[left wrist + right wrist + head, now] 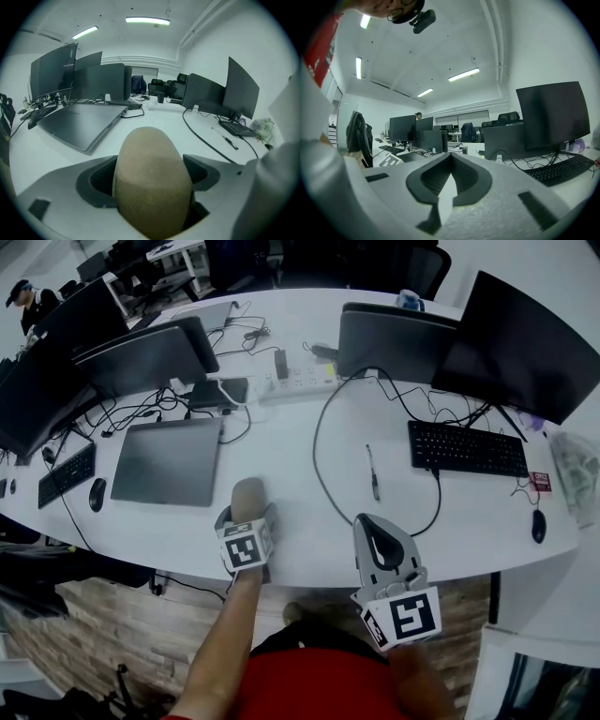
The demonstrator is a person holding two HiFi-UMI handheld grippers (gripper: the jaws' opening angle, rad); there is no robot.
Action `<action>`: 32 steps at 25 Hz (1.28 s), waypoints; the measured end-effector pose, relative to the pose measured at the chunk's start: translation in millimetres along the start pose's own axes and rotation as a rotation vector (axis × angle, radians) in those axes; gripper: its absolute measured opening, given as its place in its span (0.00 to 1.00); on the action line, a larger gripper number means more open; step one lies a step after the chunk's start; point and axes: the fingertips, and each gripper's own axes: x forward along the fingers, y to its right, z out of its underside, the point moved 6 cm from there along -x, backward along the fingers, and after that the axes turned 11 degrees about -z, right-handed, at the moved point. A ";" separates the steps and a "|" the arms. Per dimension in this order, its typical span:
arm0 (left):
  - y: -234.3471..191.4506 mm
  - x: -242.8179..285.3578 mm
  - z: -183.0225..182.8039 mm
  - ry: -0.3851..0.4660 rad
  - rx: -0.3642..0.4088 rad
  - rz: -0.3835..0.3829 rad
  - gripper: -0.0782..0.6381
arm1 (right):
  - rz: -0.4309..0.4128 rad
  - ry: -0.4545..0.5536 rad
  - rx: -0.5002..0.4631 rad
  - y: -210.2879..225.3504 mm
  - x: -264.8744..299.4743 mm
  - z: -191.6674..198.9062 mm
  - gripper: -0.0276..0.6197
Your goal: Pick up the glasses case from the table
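A tan, rounded glasses case point(248, 493) lies on the white table point(300, 521) near its front edge. My left gripper point(246, 514) reaches down over that edge and its jaws stand wide on either side of the case. In the left gripper view the case point(152, 178) fills the gap between the dark pads point(96, 185), and I see no squeeze on it. My right gripper point(366, 521) hovers to the right of the case, by the table edge. Its fingertips meet with nothing between them, which the right gripper view point(451, 155) also shows.
A closed grey laptop point(169, 462) lies left of and behind the case. A pen point(373, 474) and a looping black cable point(323, 479) lie to its right. Further right are a keyboard point(467, 448) and a mouse point(538, 526). Monitors point(520, 343) line the back.
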 end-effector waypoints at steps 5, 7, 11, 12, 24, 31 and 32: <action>2.0 -9.5 -6.1 0.042 0.025 0.047 0.68 | -0.002 0.003 -0.002 -4.1 0.9 -1.1 0.05; 4.6 -21.7 -12.7 0.071 0.019 0.083 0.68 | -0.004 0.008 0.001 -5.2 1.0 -2.0 0.05; 9.2 -58.4 -30.4 0.151 0.028 0.165 0.68 | -0.005 0.024 0.007 -8.3 0.4 -5.9 0.05; 10.4 -68.4 -34.6 0.176 0.039 0.183 0.68 | -0.004 0.030 0.011 -8.4 -0.1 -6.7 0.05; 12.4 -194.0 -67.1 0.432 0.080 0.315 0.68 | -0.033 0.104 0.017 -30.5 -18.0 -22.0 0.05; 7.3 -226.8 -70.6 0.508 0.106 0.303 0.68 | -0.044 0.121 -0.007 -42.8 -30.1 -29.0 0.05; 6.8 -229.3 -70.0 0.513 0.108 0.302 0.68 | -0.044 0.123 -0.010 -44.3 -31.3 -30.0 0.05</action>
